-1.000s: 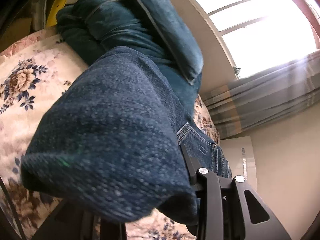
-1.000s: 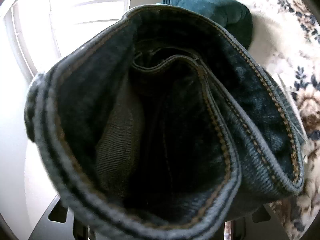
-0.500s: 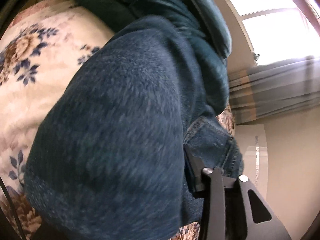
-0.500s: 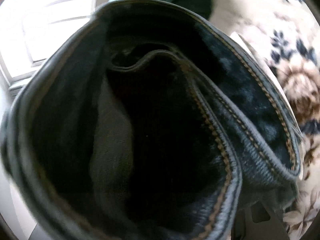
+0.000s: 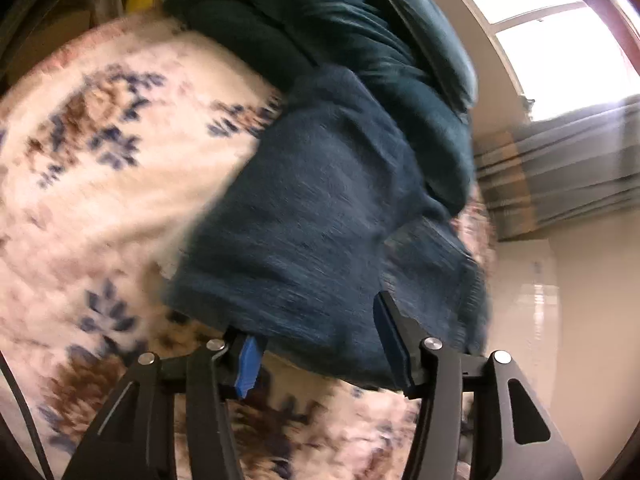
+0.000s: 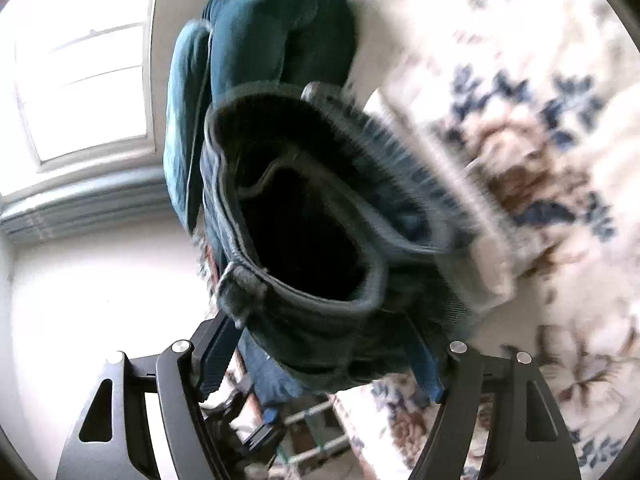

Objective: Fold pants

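Observation:
The blue jeans point(image 5: 320, 220) lie as a thick folded bundle on the floral bedspread point(image 5: 100, 160). My left gripper point(image 5: 320, 350) straddles the bundle's near end. Its jaws are opening, and the blue pad of the left finger point(image 5: 248, 360) stands clear of the denim. In the right wrist view the jeans' waistband point(image 6: 304, 312) gapes toward the camera, showing a belt loop point(image 6: 244, 280). My right gripper point(image 6: 320, 364) has the waistband between its fingers; these jaws are opening wide too, and the pads no longer press the cloth. Both views are blurred by motion.
A dark teal blanket or pillow point(image 5: 360, 40) is piled just beyond the jeans, also teal blanket point(image 6: 280, 32). A bright window point(image 5: 560, 40) and striped curtain point(image 5: 560, 160) stand past the bed. A white panel point(image 5: 532, 300) lies beside the bed edge. The floral bedspread point(image 6: 540, 120) spreads to the right.
Both grippers have sunk toward the bed with the jeans. Their jaws have spread apart and both fingers now show. The denim fills less of each view than before.

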